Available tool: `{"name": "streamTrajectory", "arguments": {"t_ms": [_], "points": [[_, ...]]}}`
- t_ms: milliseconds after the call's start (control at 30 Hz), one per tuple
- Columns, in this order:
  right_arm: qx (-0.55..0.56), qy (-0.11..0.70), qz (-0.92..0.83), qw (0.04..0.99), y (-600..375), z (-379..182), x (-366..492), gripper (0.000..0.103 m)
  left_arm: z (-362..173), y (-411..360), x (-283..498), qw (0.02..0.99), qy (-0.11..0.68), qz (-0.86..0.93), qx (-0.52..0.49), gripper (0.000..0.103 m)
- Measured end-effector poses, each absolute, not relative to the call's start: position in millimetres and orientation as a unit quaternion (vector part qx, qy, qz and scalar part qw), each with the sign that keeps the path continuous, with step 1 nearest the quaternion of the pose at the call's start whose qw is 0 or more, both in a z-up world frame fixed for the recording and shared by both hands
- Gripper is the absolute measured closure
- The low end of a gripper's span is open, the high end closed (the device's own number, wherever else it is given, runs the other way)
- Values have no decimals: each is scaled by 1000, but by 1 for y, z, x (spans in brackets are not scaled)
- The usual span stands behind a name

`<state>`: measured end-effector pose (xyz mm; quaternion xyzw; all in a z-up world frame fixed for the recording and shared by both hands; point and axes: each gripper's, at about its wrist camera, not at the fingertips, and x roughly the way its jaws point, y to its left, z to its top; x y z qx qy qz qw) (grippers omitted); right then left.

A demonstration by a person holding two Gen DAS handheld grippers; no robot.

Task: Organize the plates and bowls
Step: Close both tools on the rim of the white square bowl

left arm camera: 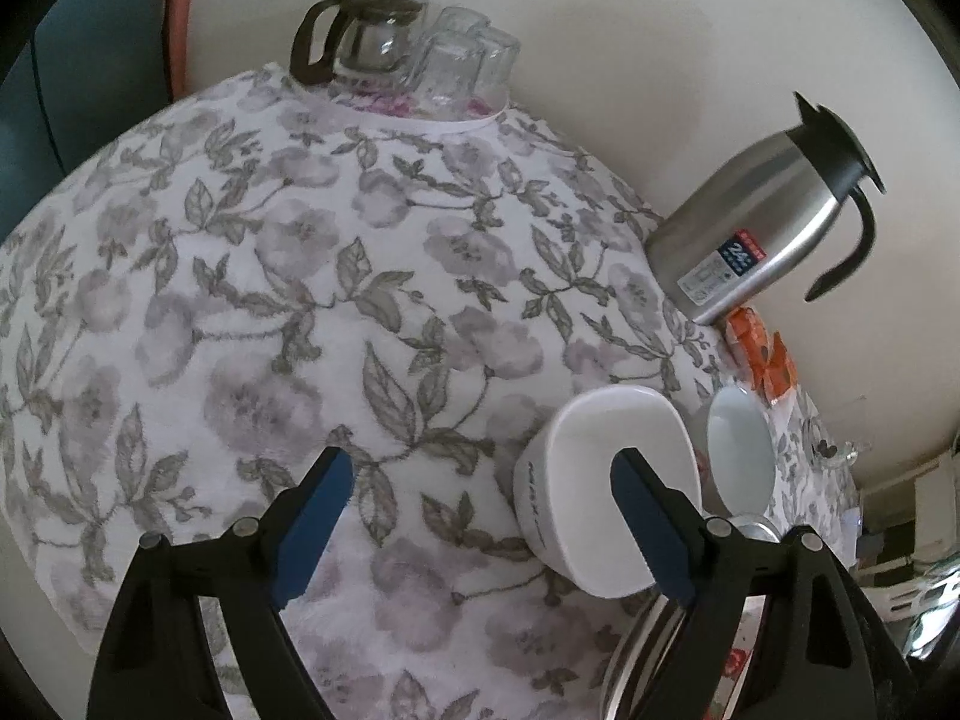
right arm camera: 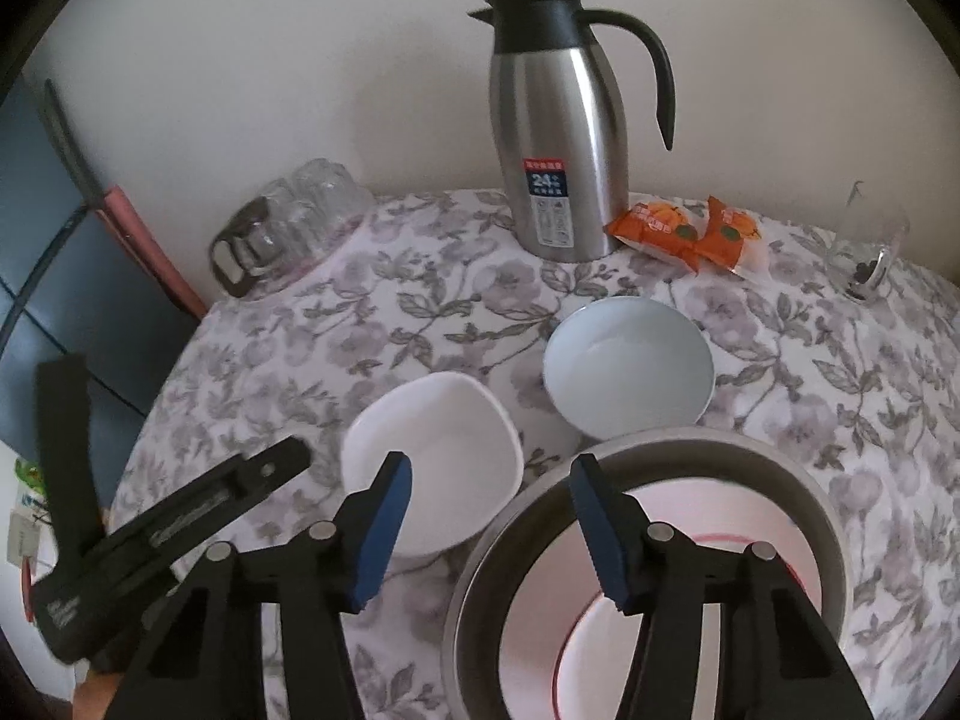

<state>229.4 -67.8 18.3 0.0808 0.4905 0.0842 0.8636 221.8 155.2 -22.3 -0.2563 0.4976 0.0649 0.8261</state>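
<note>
White ceramic square bowl (right arm camera: 432,456): stiff, glazed, slippery, breakable; grip by rim. Left fingers (left arm camera: 315,516) and right fingers (right arm camera: 384,531) wide open, empty.

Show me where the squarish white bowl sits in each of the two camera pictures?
Left wrist view: squarish white bowl at lower right, partly behind one blue-padded finger.
Right wrist view: the same bowl sits just left of centre, beside the steel basin.
Shared landmark: the steel thermos jug stands beyond it in both.
</note>
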Motion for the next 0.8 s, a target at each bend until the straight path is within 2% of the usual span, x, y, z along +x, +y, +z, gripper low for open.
{"name": "streamTrajectory", "arguments": {"t_ms": [167, 267, 367, 467, 700, 800], "points": [[55, 534, 62, 841, -60, -5, 254, 51, -33, 162, 229, 817, 503, 62, -275, 14], [42, 546, 60, 835, -57, -16, 261, 59, -38, 162, 233, 813, 507, 55, -281, 14], [38, 553, 58, 830, -55, -26, 267, 61, -42, 158, 238, 811, 508, 42, -288, 14], [37, 556, 59, 828, -54, -32, 271, 67, -46, 153, 242, 807, 513, 28, -290, 28], [28, 559, 58, 827, -49, -41, 278, 83, -52, 141, 251, 805, 515, 0, -294, 50], [28, 561, 60, 825, -47, -44, 280, 85, -54, 136, 256, 806, 516, -6, -289, 60]]}}
